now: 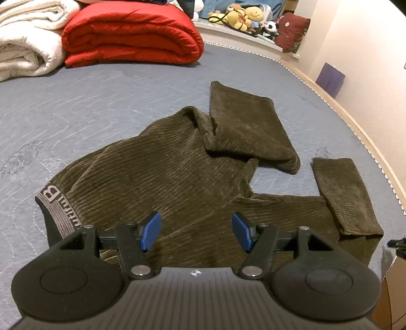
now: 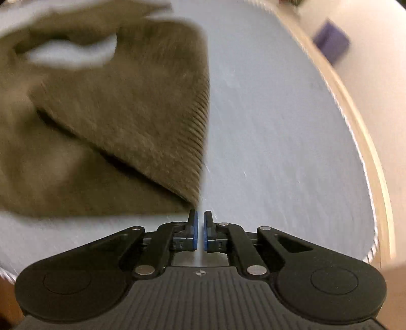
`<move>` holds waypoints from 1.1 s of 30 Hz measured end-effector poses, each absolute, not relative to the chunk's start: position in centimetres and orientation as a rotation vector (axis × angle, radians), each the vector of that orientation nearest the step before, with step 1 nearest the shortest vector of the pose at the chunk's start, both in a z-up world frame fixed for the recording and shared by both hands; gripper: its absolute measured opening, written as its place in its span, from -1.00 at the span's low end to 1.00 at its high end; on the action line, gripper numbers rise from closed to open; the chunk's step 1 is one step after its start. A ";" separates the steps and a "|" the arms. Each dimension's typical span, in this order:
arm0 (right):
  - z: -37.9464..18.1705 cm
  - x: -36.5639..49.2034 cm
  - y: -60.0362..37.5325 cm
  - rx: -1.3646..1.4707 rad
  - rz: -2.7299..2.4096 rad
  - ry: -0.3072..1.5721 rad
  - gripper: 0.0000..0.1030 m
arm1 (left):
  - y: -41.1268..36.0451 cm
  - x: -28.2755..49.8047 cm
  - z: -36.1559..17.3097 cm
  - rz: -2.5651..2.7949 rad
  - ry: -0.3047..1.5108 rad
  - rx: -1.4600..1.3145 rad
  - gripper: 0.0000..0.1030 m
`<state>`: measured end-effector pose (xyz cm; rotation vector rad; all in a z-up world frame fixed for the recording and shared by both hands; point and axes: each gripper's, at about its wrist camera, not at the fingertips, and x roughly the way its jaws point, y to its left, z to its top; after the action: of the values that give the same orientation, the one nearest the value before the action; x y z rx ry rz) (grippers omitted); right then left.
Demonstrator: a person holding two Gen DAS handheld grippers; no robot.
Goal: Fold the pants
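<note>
Pants [image 1: 177, 172] beneath open left hand-held gripper [image 1: 196, 232].

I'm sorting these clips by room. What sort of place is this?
Most likely a bedroom: the pants lie on a quilted grey-blue mattress, with a folded red quilt and a white blanket at its far end, and stuffed toys on a ledge.

One pants [image 1: 177, 172]; two folded blankets [image 1: 132, 33]; perhaps six plush toys [image 1: 243, 15].
</note>
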<state>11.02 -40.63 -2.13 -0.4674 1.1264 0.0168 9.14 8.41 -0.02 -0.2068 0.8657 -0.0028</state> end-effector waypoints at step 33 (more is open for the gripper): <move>-6.0 10.0 -23.8 -0.843 0.527 0.656 -0.47 | 7.6 11.4 -3.2 0.063 0.924 -0.126 0.38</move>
<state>10.00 -23.83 -5.98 -0.8432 0.6559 0.5268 11.36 7.57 -3.20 -0.1264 0.9244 0.0629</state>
